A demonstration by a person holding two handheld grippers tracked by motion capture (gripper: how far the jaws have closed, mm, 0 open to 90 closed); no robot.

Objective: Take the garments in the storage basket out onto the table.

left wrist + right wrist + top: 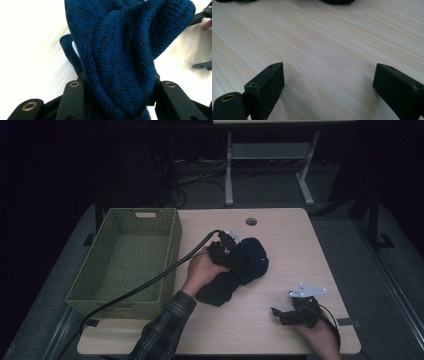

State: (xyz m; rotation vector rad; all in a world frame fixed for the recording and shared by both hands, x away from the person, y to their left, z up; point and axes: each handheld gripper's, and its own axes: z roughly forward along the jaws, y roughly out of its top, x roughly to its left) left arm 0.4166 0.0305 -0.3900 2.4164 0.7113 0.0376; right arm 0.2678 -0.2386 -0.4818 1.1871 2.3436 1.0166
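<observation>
Left fingers [117, 100] clamp the blue knit garment [125, 50]; right fingers [328, 82] spread over bare table [324, 45]

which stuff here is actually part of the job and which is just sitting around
In the job:
- blue knit garment, clamped in the left tool
- green woven basket beside it, probably where the garment goes

Sitting around:
- right tool, open over bare table
- cable hole in the tabletop
- desk frame on the floor behind
</observation>
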